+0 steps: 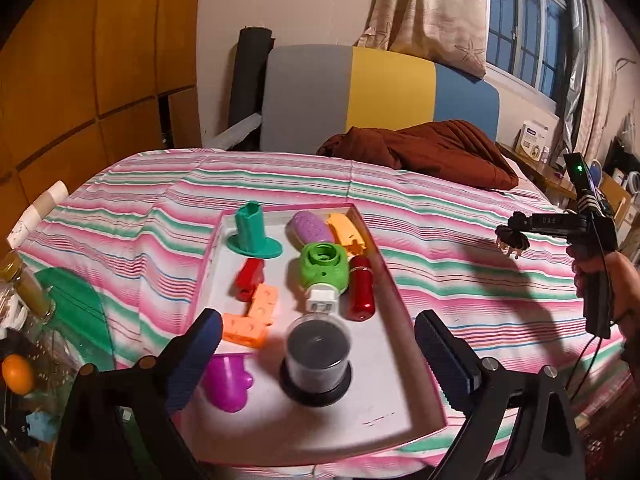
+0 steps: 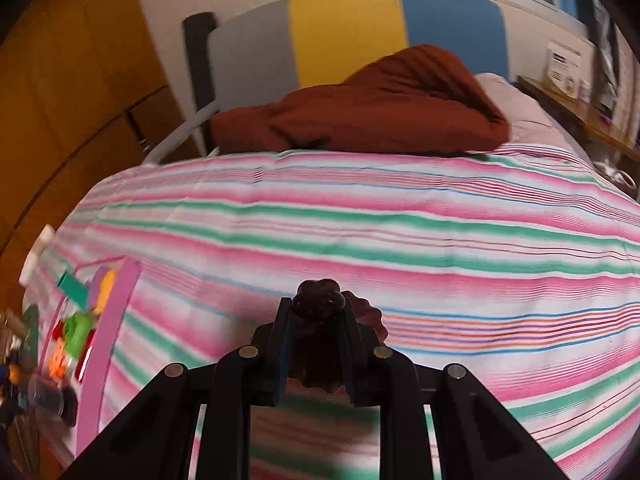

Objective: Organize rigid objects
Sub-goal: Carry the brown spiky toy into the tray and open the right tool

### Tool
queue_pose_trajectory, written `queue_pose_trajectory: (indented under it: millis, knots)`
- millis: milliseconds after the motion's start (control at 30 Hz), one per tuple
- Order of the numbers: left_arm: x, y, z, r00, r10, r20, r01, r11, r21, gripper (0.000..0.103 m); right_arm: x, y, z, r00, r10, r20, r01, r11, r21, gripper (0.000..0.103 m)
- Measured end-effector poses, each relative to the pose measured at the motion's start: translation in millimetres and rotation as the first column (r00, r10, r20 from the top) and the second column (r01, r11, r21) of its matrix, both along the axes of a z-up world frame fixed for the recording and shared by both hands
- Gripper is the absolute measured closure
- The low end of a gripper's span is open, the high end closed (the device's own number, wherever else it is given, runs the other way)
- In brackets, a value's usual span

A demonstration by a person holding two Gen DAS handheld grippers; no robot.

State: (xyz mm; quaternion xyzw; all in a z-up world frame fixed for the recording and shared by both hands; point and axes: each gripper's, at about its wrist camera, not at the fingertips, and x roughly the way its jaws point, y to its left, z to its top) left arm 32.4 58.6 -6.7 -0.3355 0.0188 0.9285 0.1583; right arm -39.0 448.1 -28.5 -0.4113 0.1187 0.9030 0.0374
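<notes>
A pink-rimmed white tray (image 1: 404, 304) lies on the striped bed. It holds a teal piece (image 1: 253, 233), a purple piece (image 1: 311, 229), a yellow piece (image 1: 346, 232), a green piece (image 1: 324, 266), a red cylinder (image 1: 360, 292), a small red piece (image 1: 249, 278), orange blocks (image 1: 252, 320), a magenta cup (image 1: 228, 380) and a black-capped clear jar (image 1: 318, 356). My left gripper (image 1: 320, 360) is open, jaws on either side of the jar and above the tray. My right gripper (image 2: 318, 316) is shut on a dark knobby piece (image 2: 318, 304), held over the bed right of the tray; it also shows in the left wrist view (image 1: 514, 236).
A brown blanket (image 1: 420, 152) lies at the far end of the bed before a grey, yellow and blue headboard (image 1: 380, 96). Clutter with a glass jar (image 1: 24, 284) and an orange ball (image 1: 17, 373) stands at the left. The tray (image 2: 112, 320) sits at the left in the right wrist view.
</notes>
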Motion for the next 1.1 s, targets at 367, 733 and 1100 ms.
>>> queue_pose_trajectory:
  millis: [367,733,1100]
  knots:
    - [4.9,-34.1,-2.3,0.991,0.131,-0.039,-0.132,0.991,-0.020,0.000,28.5,-87.8,8.9,0.980,0.190,-0.060,-0.193,0.980,-0.051,0.083]
    - [2.3,-61.2,-12.3,0.973,0.230,-0.001,-0.230,0.973,0.004,0.000,55.9,-189.1,27.4,0.914,0.391,-0.104,-0.399,0.915,-0.059,0.083]
    - [1.1,-82.2,-13.0,0.956,0.294,0.002,-0.294,0.956,0.024,0.000,72.7,-266.3,23.4,0.814,0.581,-0.021,-0.577,0.812,0.090,0.083]
